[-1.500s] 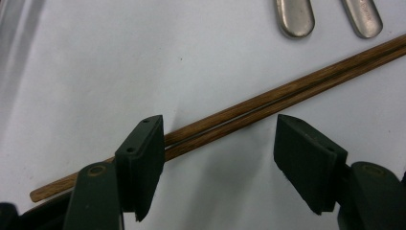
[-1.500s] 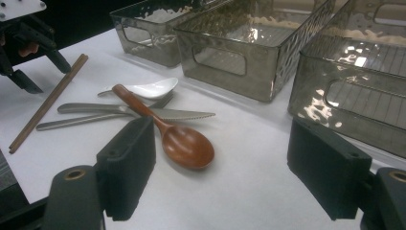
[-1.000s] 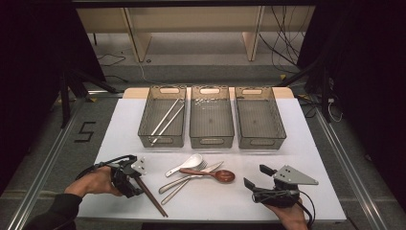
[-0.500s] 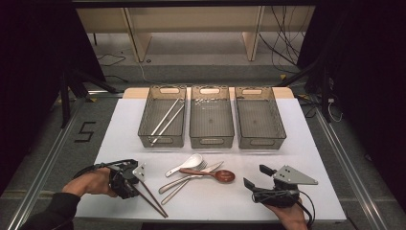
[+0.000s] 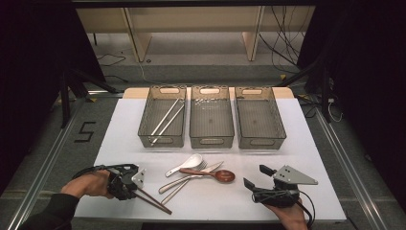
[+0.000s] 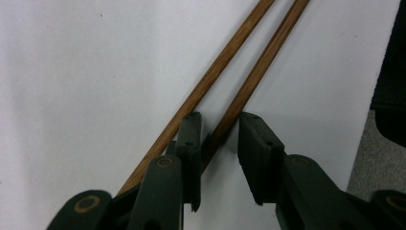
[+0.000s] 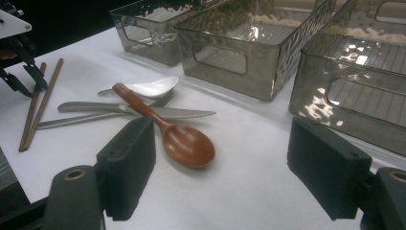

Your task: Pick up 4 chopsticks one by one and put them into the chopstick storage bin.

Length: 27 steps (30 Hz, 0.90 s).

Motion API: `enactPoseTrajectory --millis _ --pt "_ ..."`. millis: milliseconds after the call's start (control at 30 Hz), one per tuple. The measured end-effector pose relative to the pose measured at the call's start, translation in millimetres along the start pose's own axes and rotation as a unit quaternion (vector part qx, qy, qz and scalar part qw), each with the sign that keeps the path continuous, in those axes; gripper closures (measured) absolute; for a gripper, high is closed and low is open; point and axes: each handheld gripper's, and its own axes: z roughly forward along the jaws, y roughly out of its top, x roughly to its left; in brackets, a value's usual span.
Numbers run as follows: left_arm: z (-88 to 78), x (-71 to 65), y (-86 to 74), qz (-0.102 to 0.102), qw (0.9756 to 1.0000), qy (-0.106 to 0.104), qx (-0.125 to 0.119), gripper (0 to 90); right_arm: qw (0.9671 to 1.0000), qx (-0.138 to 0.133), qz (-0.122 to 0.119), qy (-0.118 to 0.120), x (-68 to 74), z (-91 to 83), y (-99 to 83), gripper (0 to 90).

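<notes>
Two chopsticks [image 6: 249,57] lie on the bench, one between the left claw's [image 6: 218,139] narrowed jaws, which have just been closing, one just outside.

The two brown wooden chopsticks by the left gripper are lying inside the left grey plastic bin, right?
Not quite. The two brown wooden chopsticks lie on the white table by the left gripper. The high view shows the left grey plastic bin holds silver chopsticks.
</notes>
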Motion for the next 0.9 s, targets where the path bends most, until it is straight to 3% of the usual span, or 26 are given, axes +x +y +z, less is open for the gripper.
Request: enactPoseTrajectory --millis 400,633,667,900 --pt "-0.7 -7.1 -1.3 0.03 0.9994 -0.01 0.012 75.6 1.0 0.001 0.0 0.001 0.4 0.4 -0.1 25.9" --pt "-1.2 -16.0 -2.7 0.055 0.9984 -0.004 0.013 79.3 1.0 0.003 -0.001 0.001 0.6 0.8 -0.2 25.9" --pt "-1.8 -16.3 -2.3 0.065 0.9977 -0.005 0.02 79.9 1.0 0.004 -0.001 0.002 0.7 0.9 -0.2 25.9" --pt "-1.6 -22.2 -3.1 0.073 0.9972 -0.009 0.017 82.1 1.0 0.004 0.001 0.003 0.9 1.0 -0.2 25.9"
